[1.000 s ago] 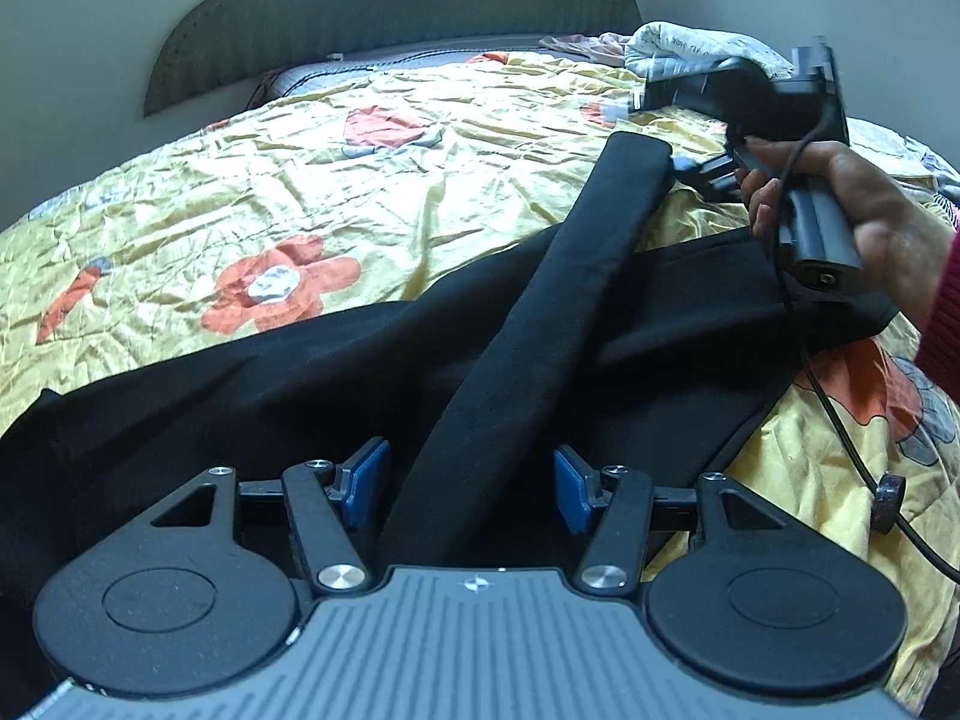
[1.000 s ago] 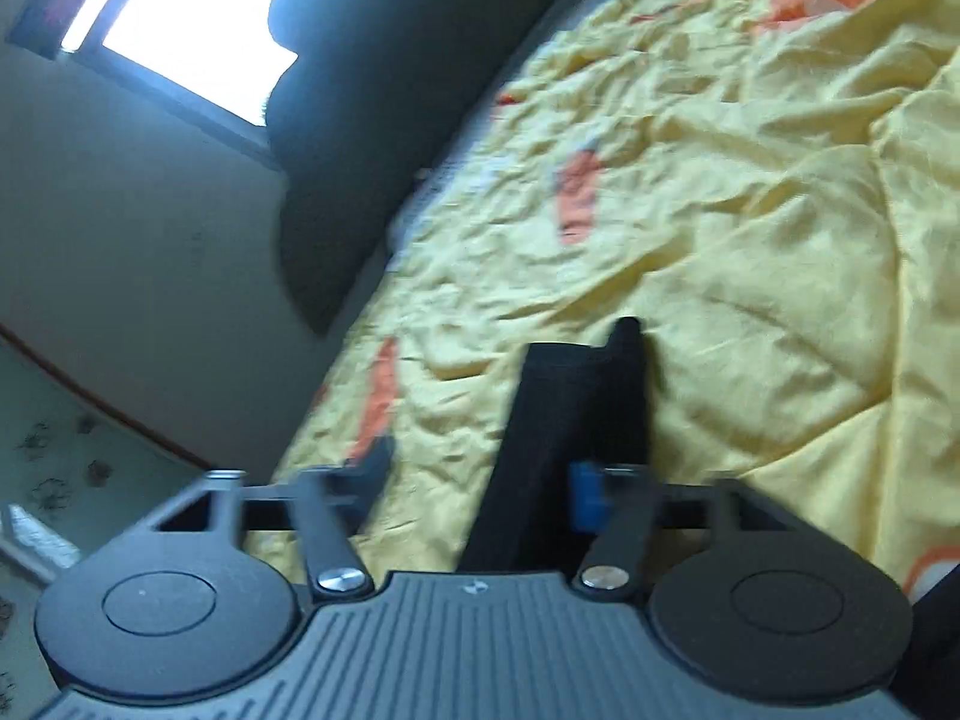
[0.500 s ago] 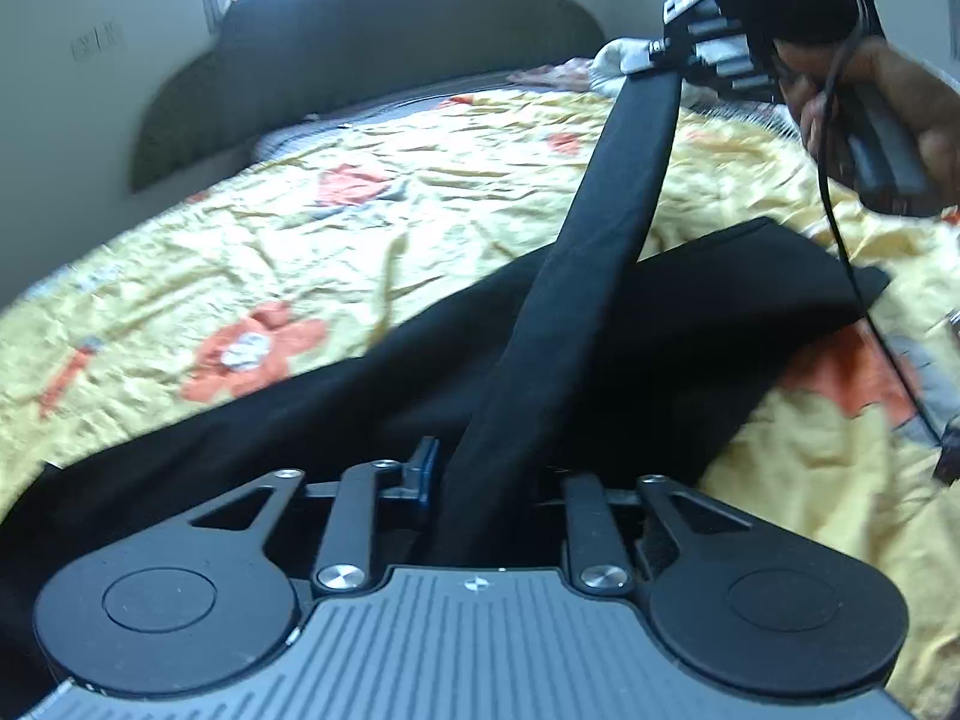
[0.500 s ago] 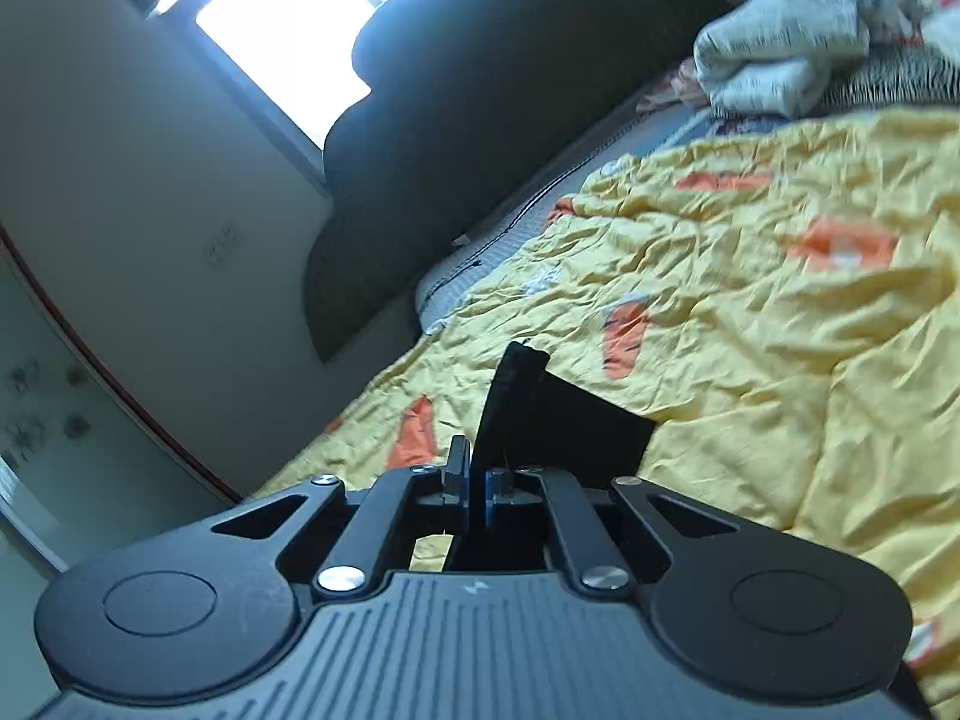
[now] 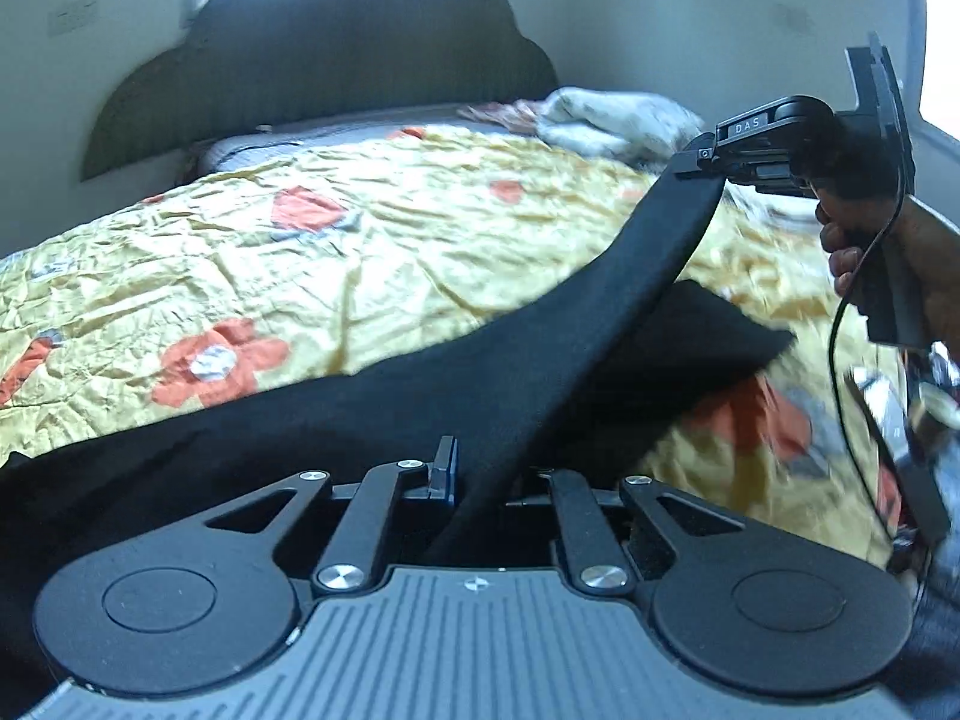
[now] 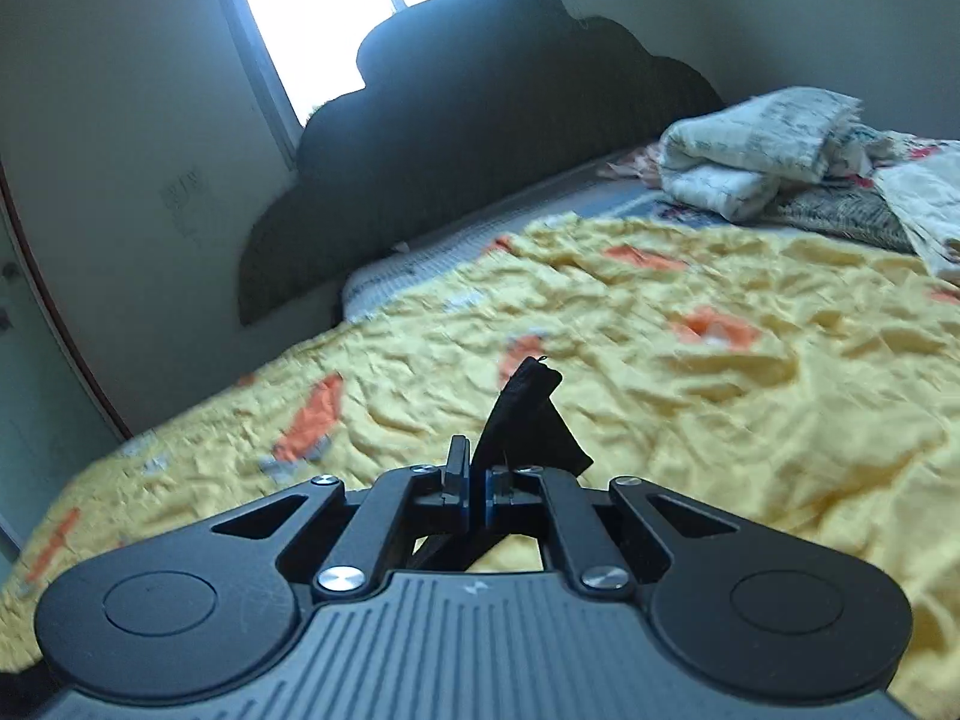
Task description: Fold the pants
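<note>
Black pants (image 5: 336, 426) lie across the yellow flowered bedspread (image 5: 360, 252). One edge is lifted as a taut black band (image 5: 606, 324) running from my left gripper (image 5: 486, 480), shut on its near end, up to my right gripper (image 5: 699, 165), shut on its far end and held above the bed at the right. In the right wrist view my right gripper (image 6: 477, 480) is shut on a corner of black cloth (image 6: 528, 414) that sticks up between the fingers.
A dark headboard (image 6: 480, 120) and a window (image 6: 372, 6) stand at the far end of the bed. Folded white bedding (image 6: 762, 150) lies at the back right. A cable (image 5: 840, 360) hangs from the right gripper.
My left gripper closed on the band of the pants. My right gripper closed on its end and rose well above the bed, pulling the band taut. Both views swung toward the headboard.
</note>
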Demonstrator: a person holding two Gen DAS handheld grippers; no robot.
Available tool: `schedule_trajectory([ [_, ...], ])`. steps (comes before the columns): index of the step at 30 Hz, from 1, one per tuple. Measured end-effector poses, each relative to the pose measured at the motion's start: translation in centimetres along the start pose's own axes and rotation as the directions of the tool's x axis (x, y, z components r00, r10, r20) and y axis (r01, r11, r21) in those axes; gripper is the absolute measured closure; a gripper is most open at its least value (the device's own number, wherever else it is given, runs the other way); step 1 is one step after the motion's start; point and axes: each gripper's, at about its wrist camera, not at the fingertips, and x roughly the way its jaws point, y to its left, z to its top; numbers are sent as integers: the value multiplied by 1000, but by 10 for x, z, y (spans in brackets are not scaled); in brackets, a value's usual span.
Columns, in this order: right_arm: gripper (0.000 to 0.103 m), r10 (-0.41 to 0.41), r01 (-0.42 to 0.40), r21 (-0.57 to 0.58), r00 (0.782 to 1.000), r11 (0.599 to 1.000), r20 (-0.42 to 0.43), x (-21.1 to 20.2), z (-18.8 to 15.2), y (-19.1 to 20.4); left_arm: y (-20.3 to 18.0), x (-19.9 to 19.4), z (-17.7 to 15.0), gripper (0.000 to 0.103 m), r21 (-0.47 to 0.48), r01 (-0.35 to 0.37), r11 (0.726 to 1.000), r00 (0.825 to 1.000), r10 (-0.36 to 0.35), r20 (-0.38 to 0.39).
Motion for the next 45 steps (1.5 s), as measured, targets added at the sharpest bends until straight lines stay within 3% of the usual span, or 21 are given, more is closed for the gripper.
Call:
schedule_trajectory([
  [5,98,-61,66,75,996,995,-57,-6,-32,-32,-9,3,-13,91,43,6,999,1000,-4,-31],
  [12,98,-85,90,115,995,989,-51,-30,-46,-44,-10,-1,-12,91,72,12,997,1000,-10,-26],
  [17,98,-121,138,153,986,978,-115,-28,-63,-63,-14,11,-22,90,95,11,995,997,-4,-75],
  [19,96,-130,157,179,979,971,-157,-23,-68,-68,-14,12,-22,78,94,15,995,997,-8,-79],
  [21,90,-148,177,212,978,961,-147,-28,-68,-69,-14,9,-20,77,81,34,996,996,-28,-86],
  [22,87,-159,185,231,979,955,-124,-36,-67,-70,-13,7,-20,69,75,48,996,995,-42,-88],
  [26,34,-166,171,333,985,927,-45,-68,-67,-73,-12,-3,-16,47,39,109,993,992,-106,-74],
  [29,34,-63,73,384,997,920,-40,-81,-76,-71,-12,-9,-13,42,15,142,990,989,-141,-52],
  [34,35,33,34,492,991,870,-127,-70,-98,-67,-7,-9,-8,40,-30,131,991,991,-132,-37],
  [37,35,19,43,435,990,899,-137,-60,-99,-57,-2,-8,-8,39,-49,102,994,994,-104,-41],
  [41,36,41,26,461,990,887,-136,-35,-98,-58,5,-7,-6,38,-84,83,993,995,-87,-46],
  [45,40,36,-15,518,999,856,-30,-17,-90,-70,7,-7,-6,35,-103,76,992,996,-81,-48],
])
